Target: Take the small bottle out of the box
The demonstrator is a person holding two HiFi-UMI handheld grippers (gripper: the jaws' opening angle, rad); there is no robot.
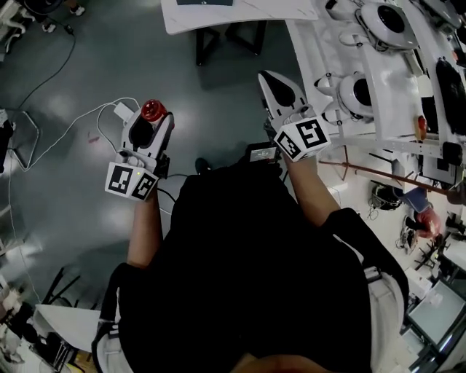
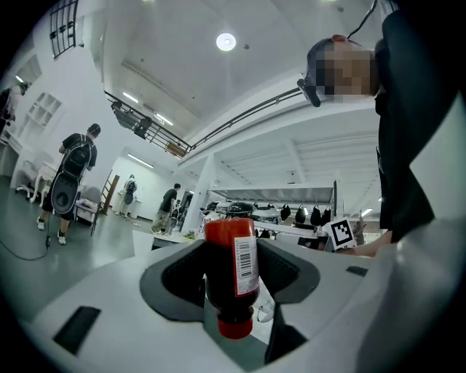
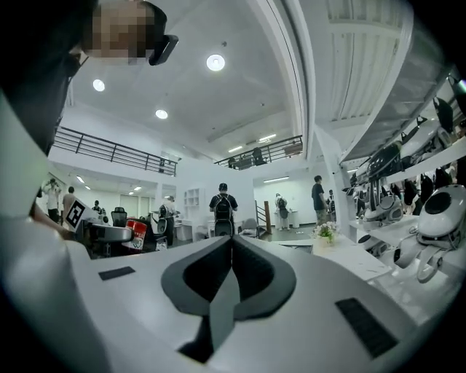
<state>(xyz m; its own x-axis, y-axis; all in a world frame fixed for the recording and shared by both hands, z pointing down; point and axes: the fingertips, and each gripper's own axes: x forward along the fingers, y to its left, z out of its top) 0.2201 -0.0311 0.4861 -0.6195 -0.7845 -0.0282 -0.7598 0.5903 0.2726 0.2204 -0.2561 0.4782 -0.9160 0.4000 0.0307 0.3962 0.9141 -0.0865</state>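
The small bottle (image 1: 153, 111) has dark red contents, a red cap and a white barcode label. In the left gripper view the bottle (image 2: 233, 262) stands between the jaws with its cap toward the camera. My left gripper (image 1: 151, 120) (image 2: 231, 251) is shut on it and held up in the air over the floor. My right gripper (image 1: 271, 79) (image 3: 231, 244) is shut with nothing in it, raised beside the white bench. The right gripper view shows the bottle (image 3: 135, 233) far off at the left. No box shows in any view.
White benches (image 1: 378, 95) with robot heads and parts run along the right. A white table (image 1: 233, 16) stands ahead. Cables and a power strip (image 1: 120, 111) lie on the grey floor at the left. Several people (image 3: 222, 211) stand far off in the hall.
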